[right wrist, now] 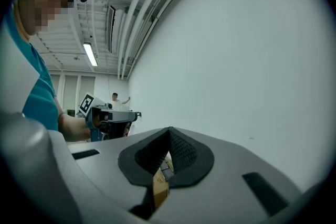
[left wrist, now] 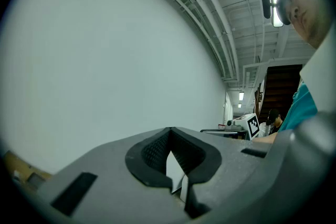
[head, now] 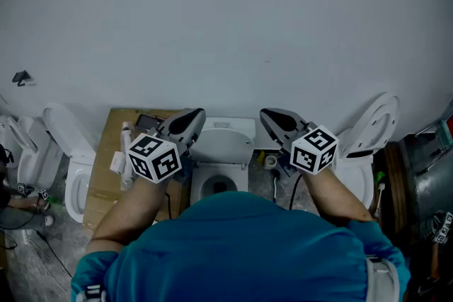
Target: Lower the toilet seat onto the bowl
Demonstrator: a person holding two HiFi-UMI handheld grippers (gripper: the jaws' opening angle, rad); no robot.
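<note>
The white toilet stands against the wall straight below me, its bowl open at the front. Its seat looks raised, leaning back towards the tank. My left gripper hovers level to the left of the tank, jaws shut with nothing in them. My right gripper hangs level to the right of the tank, also shut and empty. Neither touches the toilet. The left gripper view shows shut jaws facing the bare wall; the right gripper view shows its gripper shut likewise.
A second toilet with its lid up stands at the left, and another at the right. A cardboard box sits between the left toilet and mine. A metal drum is at the far right. Pale wall fills the upper view.
</note>
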